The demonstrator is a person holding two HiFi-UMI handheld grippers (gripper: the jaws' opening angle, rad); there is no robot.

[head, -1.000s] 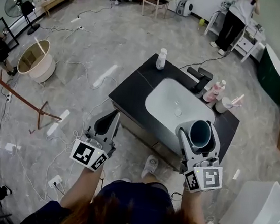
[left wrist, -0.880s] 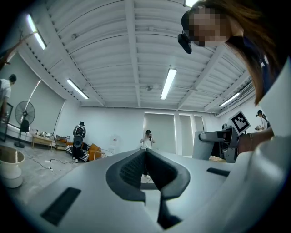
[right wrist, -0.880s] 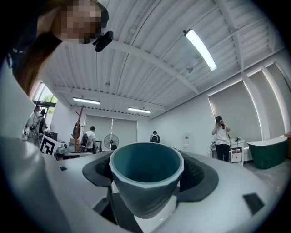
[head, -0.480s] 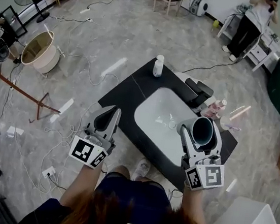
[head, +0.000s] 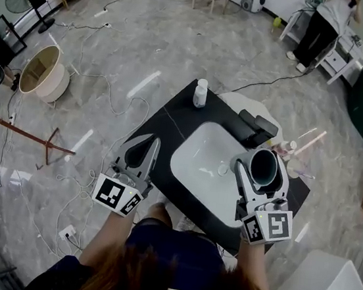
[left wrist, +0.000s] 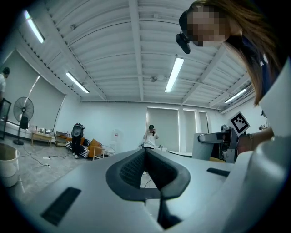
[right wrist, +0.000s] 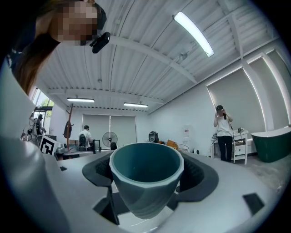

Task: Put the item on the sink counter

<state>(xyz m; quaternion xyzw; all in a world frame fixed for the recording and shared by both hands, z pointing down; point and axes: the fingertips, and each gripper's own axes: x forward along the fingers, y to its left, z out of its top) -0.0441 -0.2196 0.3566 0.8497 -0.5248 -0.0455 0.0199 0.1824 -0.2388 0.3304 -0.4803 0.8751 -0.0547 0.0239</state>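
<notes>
A black sink counter (head: 163, 124) with a white basin (head: 204, 167) stands in front of me in the head view. My right gripper (head: 260, 176) is shut on a teal cup (head: 263, 166), held upright in the air over the basin's right side. In the right gripper view the teal cup (right wrist: 146, 182) sits between the dark pads (right wrist: 200, 175), mouth up, inside my right gripper (right wrist: 146, 175). My left gripper (head: 146, 144) hangs over the counter's left front edge, shut and empty. In the left gripper view the left gripper (left wrist: 145, 154) has its jaws pressed together.
On the counter stand a white bottle (head: 201, 92) at the back left, a black faucet (head: 258, 127) behind the basin and a pink bottle (head: 286, 148) at the right. A white box (head: 324, 286) stands on the floor at lower right. Cables cross the floor at left.
The counter has slid nearer and under both grippers. The cup now hangs over the basin's right side instead of in front of it. Both grippers keep the same pose and grip.
</notes>
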